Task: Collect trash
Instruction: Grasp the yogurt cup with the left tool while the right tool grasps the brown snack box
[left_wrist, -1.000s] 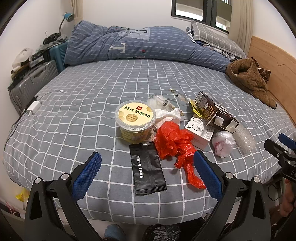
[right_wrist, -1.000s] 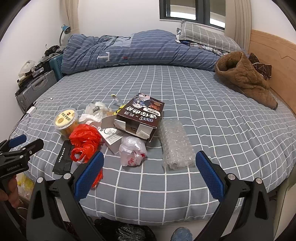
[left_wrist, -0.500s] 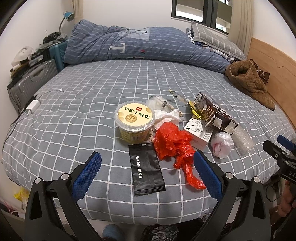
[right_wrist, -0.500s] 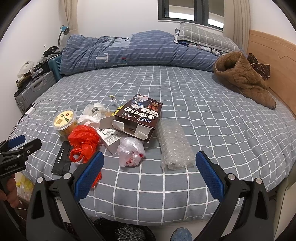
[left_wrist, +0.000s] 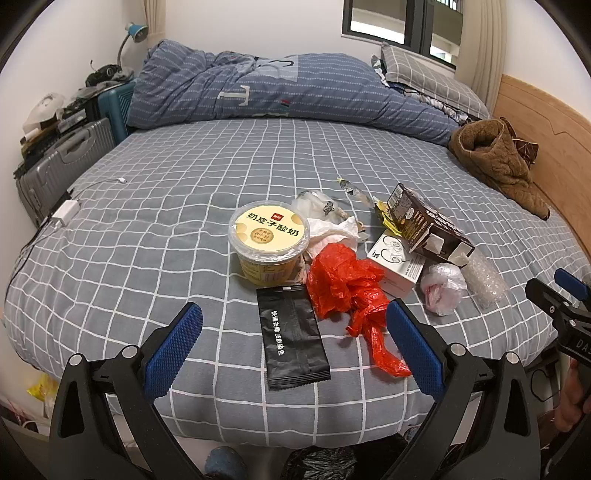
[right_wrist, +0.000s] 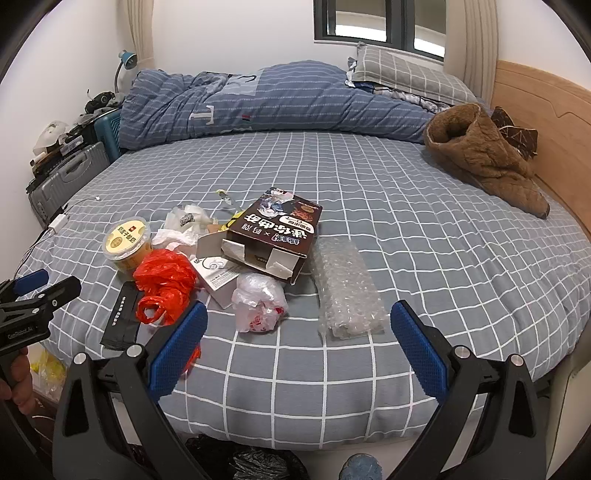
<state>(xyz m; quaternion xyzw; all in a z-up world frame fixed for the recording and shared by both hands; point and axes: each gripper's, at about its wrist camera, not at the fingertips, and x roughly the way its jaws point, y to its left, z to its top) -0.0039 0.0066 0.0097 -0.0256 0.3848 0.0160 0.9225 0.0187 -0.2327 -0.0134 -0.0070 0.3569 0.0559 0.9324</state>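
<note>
Trash lies in a cluster on the grey checked bed (left_wrist: 155, 236). Closest to my open left gripper (left_wrist: 293, 325) is a black sachet (left_wrist: 293, 341), with a red plastic bag (left_wrist: 343, 284) to its right and a yellow yogurt tub (left_wrist: 267, 242) behind. Farther right sit white tissue (left_wrist: 330, 230), a small white box (left_wrist: 397, 264), a dark carton (left_wrist: 424, 221) and a crumpled clear bag (left_wrist: 441, 288). My open right gripper (right_wrist: 295, 326) hovers at the bed's near edge, in front of the clear bag (right_wrist: 260, 304) and a bubble-wrap roll (right_wrist: 343, 288). Nothing sits between either pair of fingers.
A blue quilt (left_wrist: 280, 88) and pillow (left_wrist: 432, 81) fill the far side of the bed. A brown jacket (left_wrist: 498, 162) lies by the wooden headboard (left_wrist: 546, 122). Suitcases (left_wrist: 62, 162) stand at left. A black trash bag (right_wrist: 258, 465) sits on the floor below the bed edge.
Both views have shifted only slightly; the trash sits a touch higher and nearer. Nothing was grasped or moved on the bed.
</note>
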